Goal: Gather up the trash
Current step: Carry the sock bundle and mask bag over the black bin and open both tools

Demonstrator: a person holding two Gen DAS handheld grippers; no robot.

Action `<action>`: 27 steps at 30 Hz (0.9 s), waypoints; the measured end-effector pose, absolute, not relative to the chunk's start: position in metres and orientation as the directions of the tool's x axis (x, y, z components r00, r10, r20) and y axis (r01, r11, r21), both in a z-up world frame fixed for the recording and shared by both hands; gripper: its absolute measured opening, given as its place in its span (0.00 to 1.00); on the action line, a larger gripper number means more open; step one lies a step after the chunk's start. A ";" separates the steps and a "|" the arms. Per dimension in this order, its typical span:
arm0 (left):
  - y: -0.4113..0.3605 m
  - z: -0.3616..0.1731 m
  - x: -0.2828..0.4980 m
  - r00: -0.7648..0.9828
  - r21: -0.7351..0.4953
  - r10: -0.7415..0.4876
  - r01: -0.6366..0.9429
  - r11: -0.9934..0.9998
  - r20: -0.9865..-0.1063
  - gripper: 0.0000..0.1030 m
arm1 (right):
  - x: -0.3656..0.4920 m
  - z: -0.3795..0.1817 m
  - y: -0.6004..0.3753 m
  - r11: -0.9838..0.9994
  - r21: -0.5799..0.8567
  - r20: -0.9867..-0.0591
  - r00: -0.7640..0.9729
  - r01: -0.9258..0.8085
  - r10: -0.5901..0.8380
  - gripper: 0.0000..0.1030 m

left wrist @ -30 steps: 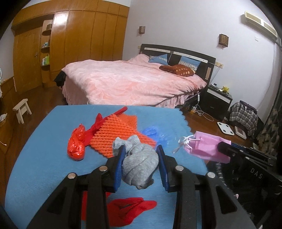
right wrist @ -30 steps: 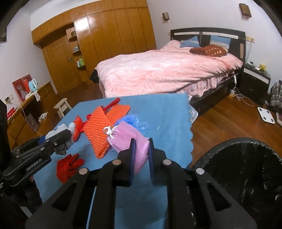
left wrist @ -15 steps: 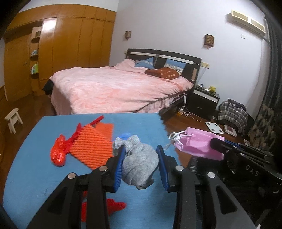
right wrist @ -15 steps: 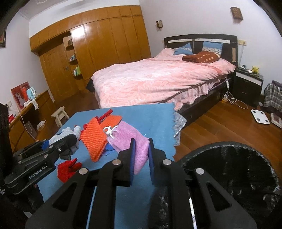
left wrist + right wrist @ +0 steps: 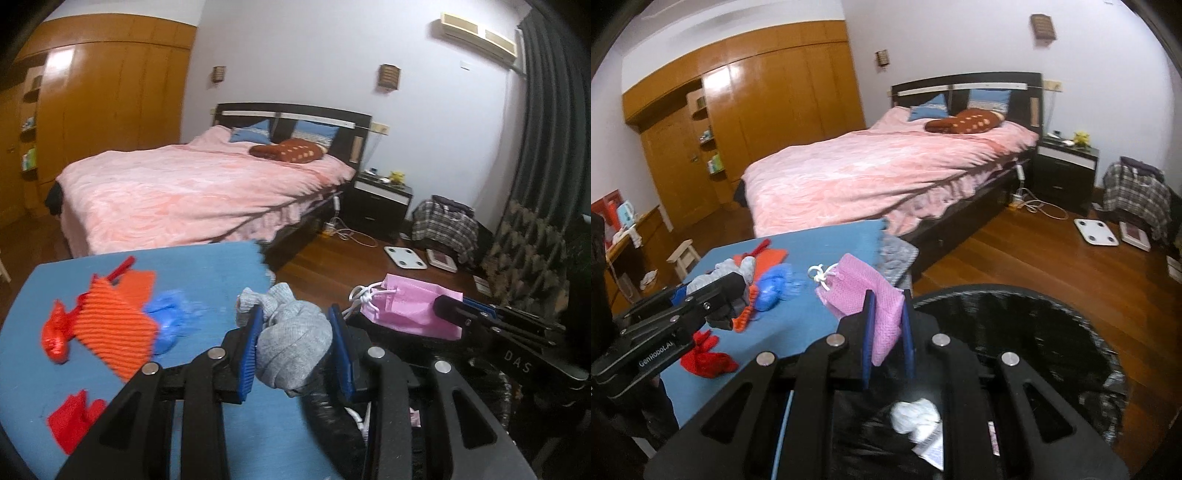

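My left gripper (image 5: 295, 345) is shut on a balled grey sock (image 5: 291, 343) and holds it above the right edge of the blue table (image 5: 207, 266), over the rim of the black-lined trash bin (image 5: 332, 417). My right gripper (image 5: 886, 332) is shut on a pink mesh pouch (image 5: 864, 295) with a white drawstring and holds it above the bin (image 5: 1034, 332). The pouch also shows in the left wrist view (image 5: 410, 308). White crumpled trash (image 5: 916, 410) lies inside the bin.
On the table lie an orange mesh net (image 5: 114, 325), a red plastic bag (image 5: 55, 336), a blue plastic bag (image 5: 173, 321) and a red scrap (image 5: 74, 417). A pink bed (image 5: 886, 166) stands behind. Wooden floor lies to the right, with a white scale (image 5: 1095, 232).
Both grippers have moved right with their loads, from over the table to over the trash bin. The bin now fills the lower part of the right wrist view.
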State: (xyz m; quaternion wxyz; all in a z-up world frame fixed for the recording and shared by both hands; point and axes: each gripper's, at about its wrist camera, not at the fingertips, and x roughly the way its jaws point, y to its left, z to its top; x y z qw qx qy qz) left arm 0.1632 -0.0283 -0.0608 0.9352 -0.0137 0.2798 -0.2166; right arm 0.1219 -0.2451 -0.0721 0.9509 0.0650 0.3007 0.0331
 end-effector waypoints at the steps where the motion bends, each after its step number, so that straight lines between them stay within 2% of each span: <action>1: -0.036 -0.062 0.163 0.742 -0.149 -0.425 0.411 0.899 -0.519 0.34 | 0.120 -0.073 -0.250 0.990 0.142 -0.569 0.817 -0.013 0.092 0.13; 17: -0.110 -0.079 0.163 0.650 -0.180 -0.534 0.530 0.829 -0.541 0.34 | 0.095 -0.090 -0.319 0.982 0.105 -0.604 0.795 0.157 -0.062 0.13; 21: -0.123 -0.085 0.163 0.616 -0.194 -0.562 0.561 0.805 -0.552 0.39 | 0.090 -0.099 -0.333 0.976 0.092 -0.622 0.777 0.198 -0.099 0.16; 23: -0.126 -0.086 0.163 0.612 -0.195 -0.567 0.566 0.801 -0.552 0.44 | 0.087 -0.103 -0.339 0.972 0.086 -0.629 0.769 0.218 -0.117 0.22; 24: -0.126 -0.086 0.162 0.611 -0.195 -0.568 0.568 0.800 -0.551 0.51 | 0.085 -0.104 -0.340 0.971 0.084 -0.629 0.768 0.225 -0.123 0.25; 25: -0.126 -0.085 0.161 0.616 -0.193 -0.566 0.566 0.802 -0.548 0.57 | 0.085 -0.105 -0.341 0.970 0.084 -0.630 0.766 0.230 -0.127 0.31; 27: -0.125 -0.085 0.161 0.621 -0.189 -0.562 0.562 0.805 -0.547 0.61 | 0.083 -0.107 -0.344 0.967 0.080 -0.631 0.763 0.241 -0.138 0.43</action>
